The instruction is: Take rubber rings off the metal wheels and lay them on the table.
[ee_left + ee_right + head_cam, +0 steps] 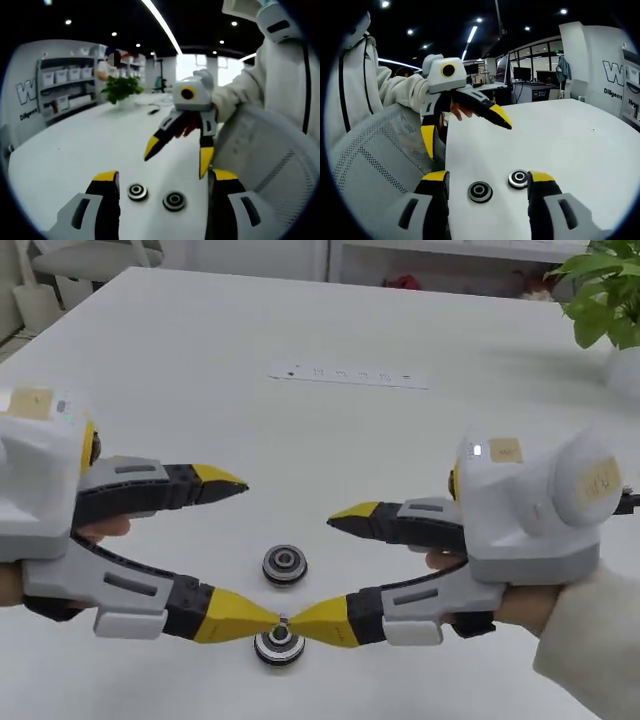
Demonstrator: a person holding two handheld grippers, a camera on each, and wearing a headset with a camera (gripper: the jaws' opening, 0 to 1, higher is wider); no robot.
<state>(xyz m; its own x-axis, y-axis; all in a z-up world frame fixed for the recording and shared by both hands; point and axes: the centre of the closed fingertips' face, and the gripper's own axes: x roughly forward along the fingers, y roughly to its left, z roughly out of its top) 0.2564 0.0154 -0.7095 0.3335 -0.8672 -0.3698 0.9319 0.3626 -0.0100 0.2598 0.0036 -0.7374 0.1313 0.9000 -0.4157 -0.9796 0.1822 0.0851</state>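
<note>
Two small metal wheels with black rubber rings lie on the white table [330, 440]. The far wheel [284, 565] sits between the two open grippers. The near wheel [279, 645] lies just below the lower jaw tips, which almost meet above it. My left gripper [258, 550] comes in from the left, open and holding nothing. My right gripper [312, 570] faces it from the right, open too. In the left gripper view, both wheels [137, 192] [174, 200] lie between my own jaws [164, 176]. The right gripper view shows the wheels [479, 191] [518, 178] the same way between its jaws [488, 176].
A white power strip [350, 375] lies flat further back on the table. A potted green plant [605, 295] stands at the far right corner. A grey mesh chair back [380, 150] is close behind the table's near edge.
</note>
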